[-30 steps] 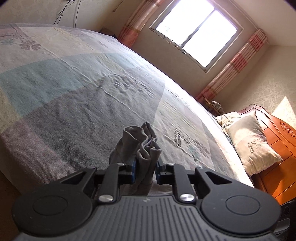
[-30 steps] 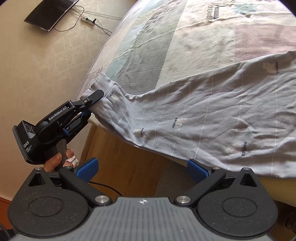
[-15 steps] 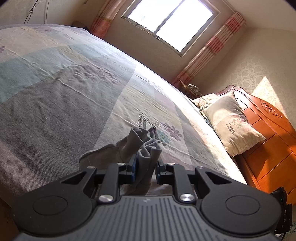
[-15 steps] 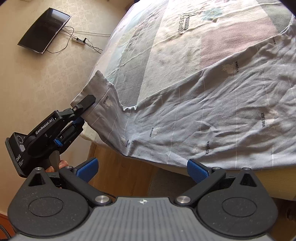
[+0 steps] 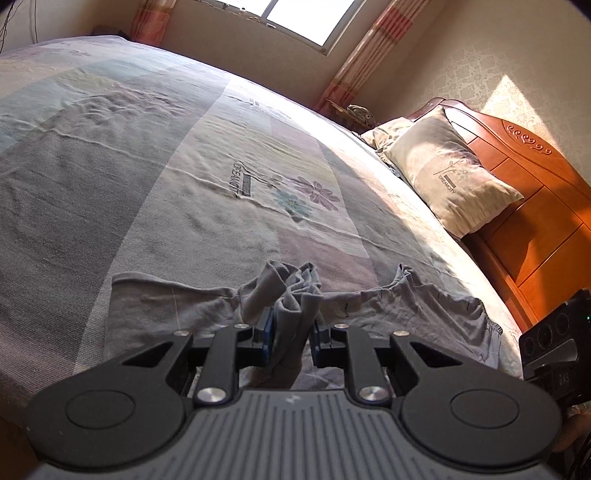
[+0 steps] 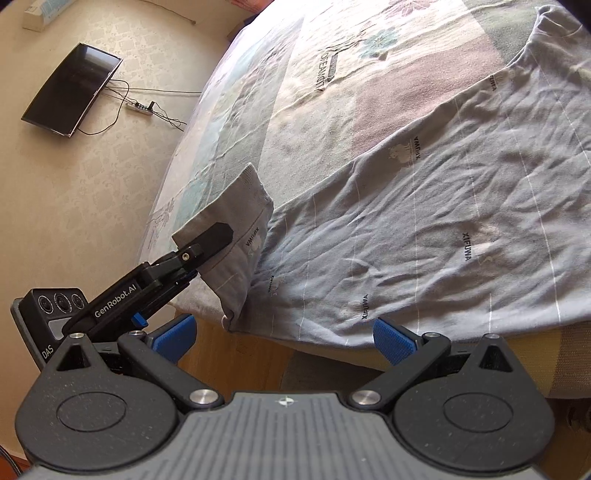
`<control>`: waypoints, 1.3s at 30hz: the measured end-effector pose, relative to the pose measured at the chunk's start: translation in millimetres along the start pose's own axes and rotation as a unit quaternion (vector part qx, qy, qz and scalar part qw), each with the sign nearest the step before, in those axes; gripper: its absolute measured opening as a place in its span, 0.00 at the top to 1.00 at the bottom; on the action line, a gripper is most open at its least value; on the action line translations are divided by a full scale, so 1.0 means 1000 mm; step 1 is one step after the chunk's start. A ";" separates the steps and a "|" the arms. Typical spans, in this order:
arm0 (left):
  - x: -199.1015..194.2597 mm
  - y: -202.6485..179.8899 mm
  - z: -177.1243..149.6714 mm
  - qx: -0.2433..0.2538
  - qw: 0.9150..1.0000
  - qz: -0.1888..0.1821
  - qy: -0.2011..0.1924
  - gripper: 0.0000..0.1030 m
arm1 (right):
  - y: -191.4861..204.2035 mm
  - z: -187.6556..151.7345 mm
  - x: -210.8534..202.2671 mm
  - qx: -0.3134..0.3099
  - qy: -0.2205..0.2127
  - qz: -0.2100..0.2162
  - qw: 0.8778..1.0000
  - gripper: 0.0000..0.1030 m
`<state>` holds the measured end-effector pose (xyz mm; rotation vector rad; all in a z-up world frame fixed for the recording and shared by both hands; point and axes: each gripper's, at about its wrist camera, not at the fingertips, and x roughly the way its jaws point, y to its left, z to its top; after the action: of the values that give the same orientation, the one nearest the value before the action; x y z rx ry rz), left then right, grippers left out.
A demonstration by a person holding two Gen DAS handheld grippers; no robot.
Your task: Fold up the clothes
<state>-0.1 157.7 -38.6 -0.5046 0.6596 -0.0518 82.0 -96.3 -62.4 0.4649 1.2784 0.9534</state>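
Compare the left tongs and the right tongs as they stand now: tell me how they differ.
The left tongs are nearly closed, pinching a bunched end of the grey garment; the right tongs stand wide open and hold nothing. The left tongs lift their end of the cloth above the bedspread; the right tongs hover off the bed's edge, in front of the garment's hem. Both have blue pads and black fingers.

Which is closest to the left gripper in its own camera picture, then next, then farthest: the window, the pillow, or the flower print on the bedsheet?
From the left gripper, holding the grey pyjama trousers:
1. Flower print, on the bedsheet straight ahead.
2. Pillow, to the right against the wooden headboard.
3. Window, on the far wall at the top.
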 end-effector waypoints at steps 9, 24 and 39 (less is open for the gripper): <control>0.028 0.002 -0.017 0.002 0.999 -0.003 0.036 0.83 | -0.015 -0.002 -0.002 0.011 -0.010 -0.027 1.000 0.00; -0.022 0.025 0.011 -0.031 0.997 -0.065 -0.014 0.51 | -0.023 -0.002 -0.006 0.016 -0.023 -0.051 0.998 0.00; -0.002 0.075 -0.020 -0.075 0.996 -0.019 0.038 0.43 | -0.011 0.026 0.025 -0.003 -0.006 0.039 0.999 0.00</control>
<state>-22.2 215.4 -85.6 -0.6628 0.7318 -0.0569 110.2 -76.4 -78.7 0.5183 1.2533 1.0171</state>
